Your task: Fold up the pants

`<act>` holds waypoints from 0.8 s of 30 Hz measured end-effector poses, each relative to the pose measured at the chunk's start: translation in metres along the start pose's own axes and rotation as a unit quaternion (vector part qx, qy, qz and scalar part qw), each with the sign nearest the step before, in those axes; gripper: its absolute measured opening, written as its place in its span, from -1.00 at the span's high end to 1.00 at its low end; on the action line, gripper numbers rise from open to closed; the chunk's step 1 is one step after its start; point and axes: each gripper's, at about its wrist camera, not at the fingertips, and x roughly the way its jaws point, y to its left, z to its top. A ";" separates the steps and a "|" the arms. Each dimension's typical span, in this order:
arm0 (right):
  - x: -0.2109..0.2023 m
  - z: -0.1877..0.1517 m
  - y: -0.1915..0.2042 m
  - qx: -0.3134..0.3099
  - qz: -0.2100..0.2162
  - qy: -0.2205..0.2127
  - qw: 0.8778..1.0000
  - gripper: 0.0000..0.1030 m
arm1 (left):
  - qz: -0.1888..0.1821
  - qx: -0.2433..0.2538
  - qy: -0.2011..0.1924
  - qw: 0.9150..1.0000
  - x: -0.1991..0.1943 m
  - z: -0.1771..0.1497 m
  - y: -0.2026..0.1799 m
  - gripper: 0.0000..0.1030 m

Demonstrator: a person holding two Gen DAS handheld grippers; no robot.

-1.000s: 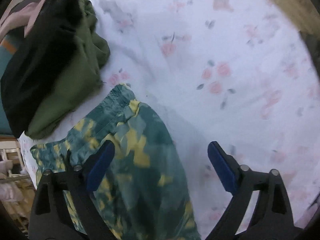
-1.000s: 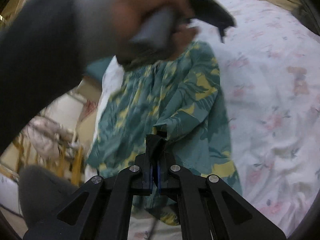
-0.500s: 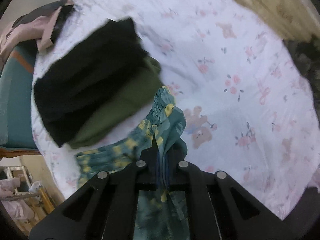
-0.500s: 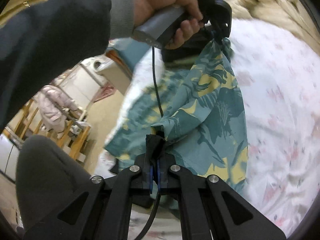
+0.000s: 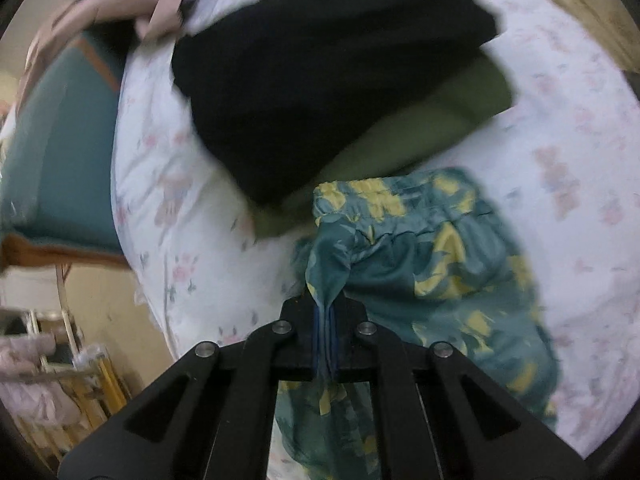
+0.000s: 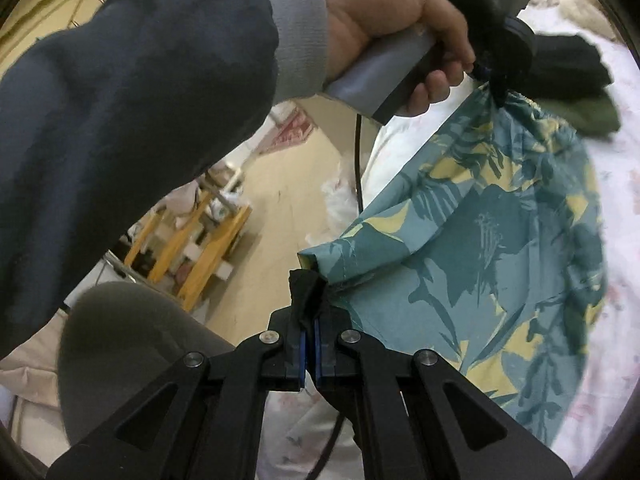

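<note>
The teal pants with yellow leaf print [image 5: 432, 248] hang lifted above the white floral bed sheet [image 5: 580, 152]. My left gripper [image 5: 326, 320] is shut on a bunched edge near the elastic waistband. In the right wrist view the pants [image 6: 500, 240] stretch between both grippers. My right gripper [image 6: 310, 320] is shut on a hem corner with a black fabric scrap. The left gripper [image 6: 496, 76] shows there, held by a hand, pinching the waistband.
A folded black garment [image 5: 328, 72] lies on a folded olive green one [image 5: 432, 120] just beyond the pants. A pink garment [image 5: 120, 12] lies at the bed's far left edge. A wooden rack [image 6: 192, 240] stands on the floor left of the bed.
My left gripper closed on the waistband edge and lifted it. Both grippers have raised the pants off the sheet, stretching the fabric between them.
</note>
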 end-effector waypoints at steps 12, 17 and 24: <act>0.049 -0.001 0.005 -0.005 -0.022 0.057 0.998 0.96 | -0.077 -0.061 -0.039 0.994 -0.004 -0.044 0.053 -0.59; 0.065 -0.004 0.028 -0.048 -0.028 0.074 0.996 0.86 | -0.117 -0.126 -0.084 0.982 -0.064 -0.104 0.106 -0.62; 0.085 -0.036 0.055 -0.075 0.032 0.129 0.988 0.59 | -0.166 -0.249 -0.057 0.952 -0.074 -0.213 0.130 -0.68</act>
